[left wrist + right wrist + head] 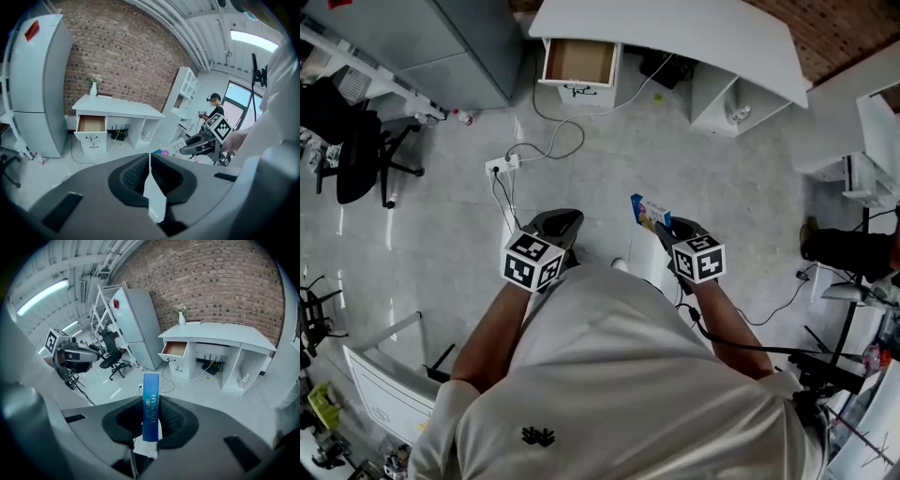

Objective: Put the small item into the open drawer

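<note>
Two grippers are showing in the head view, both being held out ahead of the person's torso, which is covering the floor under them and part of each forearm. The left gripper [566, 221] is carrying nothing. In its own view its jaws are sitting together, with just a sliver of gap at the tips.

The right gripper [667, 228] is clamping one box [649, 212], slim and blue. In the right gripper view the box [150, 405] is lying with its long axis along the jaws. Its far end is sticking out past the tips and its near end is hiding between the pads. Print is running lengthwise down the narrow face. In the head view it is pointing up and left, roughly toward the desk [694, 33], and hanging over open floor well apart from it.

One open drawer [578, 62] is sticking out of the desk's left side. Its back part is being cut off by the desktop, and the bottom that shows is looking plain brown. In the left gripper view one closed drawer [94, 143] is sitting right under the open one.

One fridge [33, 84] is standing beside the desk, one vase [93, 88] is sitting on the desktop, and one chair [356, 150] is off to the left. One other person [214, 108] is standing by the window, too small to make out more.
</note>
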`<state>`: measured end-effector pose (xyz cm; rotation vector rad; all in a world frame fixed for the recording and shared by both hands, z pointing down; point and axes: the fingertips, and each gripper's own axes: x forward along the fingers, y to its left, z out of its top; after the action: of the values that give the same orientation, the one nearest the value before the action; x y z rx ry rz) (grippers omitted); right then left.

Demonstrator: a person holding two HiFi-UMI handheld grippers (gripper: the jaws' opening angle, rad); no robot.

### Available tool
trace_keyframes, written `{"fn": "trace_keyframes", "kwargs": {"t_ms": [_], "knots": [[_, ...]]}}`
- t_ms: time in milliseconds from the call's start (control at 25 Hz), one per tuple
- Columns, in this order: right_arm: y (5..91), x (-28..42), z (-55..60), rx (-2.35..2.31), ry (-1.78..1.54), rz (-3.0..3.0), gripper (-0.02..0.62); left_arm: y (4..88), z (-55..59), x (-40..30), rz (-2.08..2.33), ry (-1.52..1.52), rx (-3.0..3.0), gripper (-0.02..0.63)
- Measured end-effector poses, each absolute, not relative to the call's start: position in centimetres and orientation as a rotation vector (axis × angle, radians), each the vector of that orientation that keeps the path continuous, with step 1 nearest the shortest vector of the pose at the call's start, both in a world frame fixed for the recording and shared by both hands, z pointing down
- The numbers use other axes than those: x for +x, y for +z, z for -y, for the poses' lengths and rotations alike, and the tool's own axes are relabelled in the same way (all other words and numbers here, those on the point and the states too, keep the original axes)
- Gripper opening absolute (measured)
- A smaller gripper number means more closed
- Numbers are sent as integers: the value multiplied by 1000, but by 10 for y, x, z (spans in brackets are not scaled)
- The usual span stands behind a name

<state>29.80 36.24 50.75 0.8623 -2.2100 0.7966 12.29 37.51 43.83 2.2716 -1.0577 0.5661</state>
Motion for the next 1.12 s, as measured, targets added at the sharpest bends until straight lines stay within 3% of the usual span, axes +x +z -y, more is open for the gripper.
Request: {"fn": "trace_keyframes", "kwargs": {"t_ms": [640, 1120], "knots": [[517, 77, -225, 984, 866, 2150, 98, 453, -274, -126, 962, 508, 2319, 31], [538, 54, -94, 1077, 947, 2067, 98, 469, -156, -155, 980, 528, 2305, 31]]}}
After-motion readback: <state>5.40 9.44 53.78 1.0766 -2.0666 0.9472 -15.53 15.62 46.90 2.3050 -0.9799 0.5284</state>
